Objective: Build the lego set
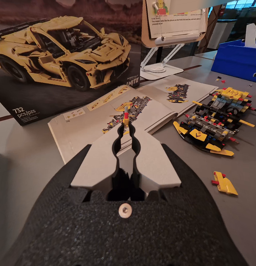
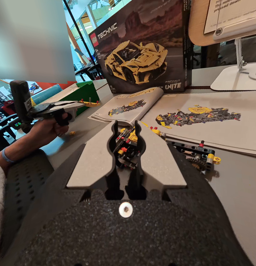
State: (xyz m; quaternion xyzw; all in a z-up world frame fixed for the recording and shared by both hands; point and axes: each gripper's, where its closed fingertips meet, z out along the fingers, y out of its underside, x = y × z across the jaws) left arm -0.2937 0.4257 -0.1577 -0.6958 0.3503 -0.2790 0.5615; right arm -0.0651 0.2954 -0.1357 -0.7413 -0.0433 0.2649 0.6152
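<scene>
Now my left claw (image 1: 125, 125) is pinched shut on a small yellow piece (image 1: 126, 120) with red pins, held in the air above the open booklet (image 1: 84, 129). The grip is only at the very tips, so I judge a twist or a bump could flip the piece out or skew it before it seats. My right claw (image 2: 126, 126) hangs just over the half-built car (image 2: 128, 145), jaws parted; whether they touch it I cannot tell. If I press without steadying the car, it could slide on the smooth table (image 1: 210, 230). A loose yellow panel (image 1: 223, 183) lies near the car, easy to sweep away. Room is tight: the box (image 1: 59, 60) stands behind the booklet, the white stand (image 1: 160, 70) and blue bin (image 1: 236, 60) beyond, the green bin (image 2: 82, 92) by my left claw. The table's near side looks freest.
</scene>
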